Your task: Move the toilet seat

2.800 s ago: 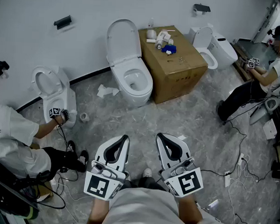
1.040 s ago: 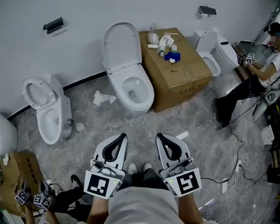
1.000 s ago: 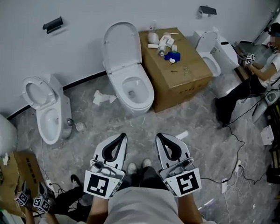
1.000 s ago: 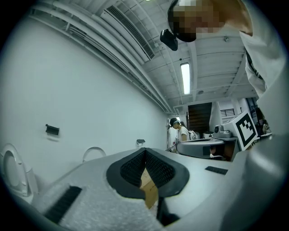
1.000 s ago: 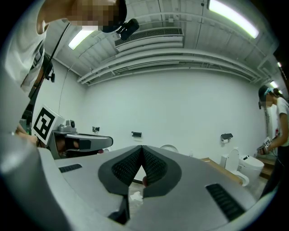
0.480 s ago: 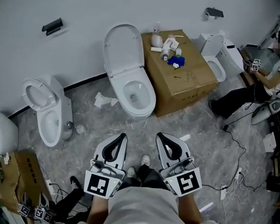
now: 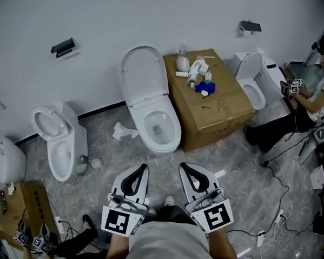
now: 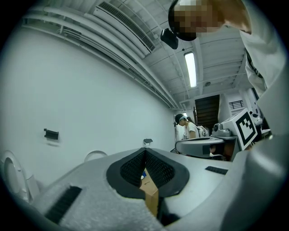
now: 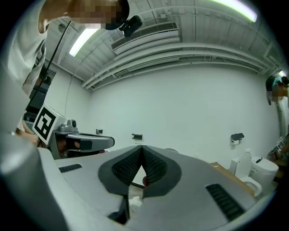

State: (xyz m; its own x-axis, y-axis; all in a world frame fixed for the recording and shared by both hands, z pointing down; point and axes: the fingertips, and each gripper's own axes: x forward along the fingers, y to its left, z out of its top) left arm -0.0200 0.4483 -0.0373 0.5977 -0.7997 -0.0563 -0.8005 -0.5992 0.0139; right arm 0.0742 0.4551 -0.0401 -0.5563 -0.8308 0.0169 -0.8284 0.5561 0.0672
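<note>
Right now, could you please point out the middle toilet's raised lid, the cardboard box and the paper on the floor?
raised lid (image 7: 144, 76), head view, its inner face
cardboard box (image 7: 231, 97), head view, bare top
paper (image 7: 124, 132), head view, its middle

**What I can't make out from here**

The small items (image 7: 196, 74) on the cardboard box (image 7: 217, 110) are too small for me to name. On the middle toilet (image 7: 161, 132) I cannot separate the seat ring from the bowl rim. The seated person (image 7: 309, 101) at right is cut by the frame edge, and of the person at lower left only a leg (image 7: 72, 245) shows. In its own view the left gripper (image 8: 145, 151) blocks the lower half, leaving a sliver of the box. The right gripper (image 9: 141, 147) masks the floor, and I can't identify a reddish patch (image 9: 145, 181) in its opening.
</note>
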